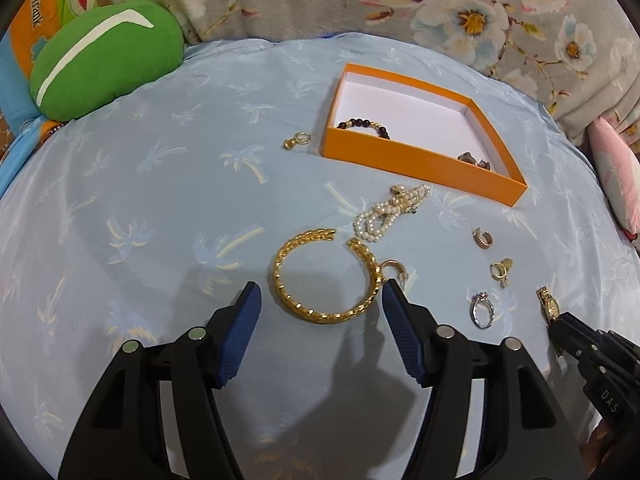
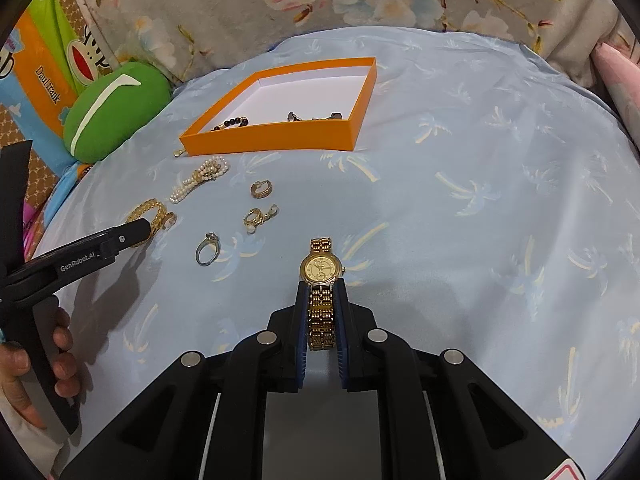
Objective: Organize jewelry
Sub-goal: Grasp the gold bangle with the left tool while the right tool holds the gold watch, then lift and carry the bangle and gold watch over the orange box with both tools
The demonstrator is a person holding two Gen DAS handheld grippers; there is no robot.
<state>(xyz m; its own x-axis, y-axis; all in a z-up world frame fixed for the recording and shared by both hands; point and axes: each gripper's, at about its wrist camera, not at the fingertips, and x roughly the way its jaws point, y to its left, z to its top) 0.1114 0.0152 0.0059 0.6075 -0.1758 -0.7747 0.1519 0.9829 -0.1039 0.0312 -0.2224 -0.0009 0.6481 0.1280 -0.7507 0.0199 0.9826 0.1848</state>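
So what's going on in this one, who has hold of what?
A person is sorting jewelry on a blue cloth with a handheld gripper in each hand. The right gripper is shut on the band of a gold watch. The left gripper is open, its fingers on either side of a gold bangle lying on the cloth, not gripping it. The orange box already holds a beaded bracelet and a few small pieces. A pearl strand and several rings remain outside.

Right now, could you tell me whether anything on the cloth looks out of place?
Nothing looks damaged or spilled. One small gold earring lies alone left of the orange box, apart from the other loose pieces.
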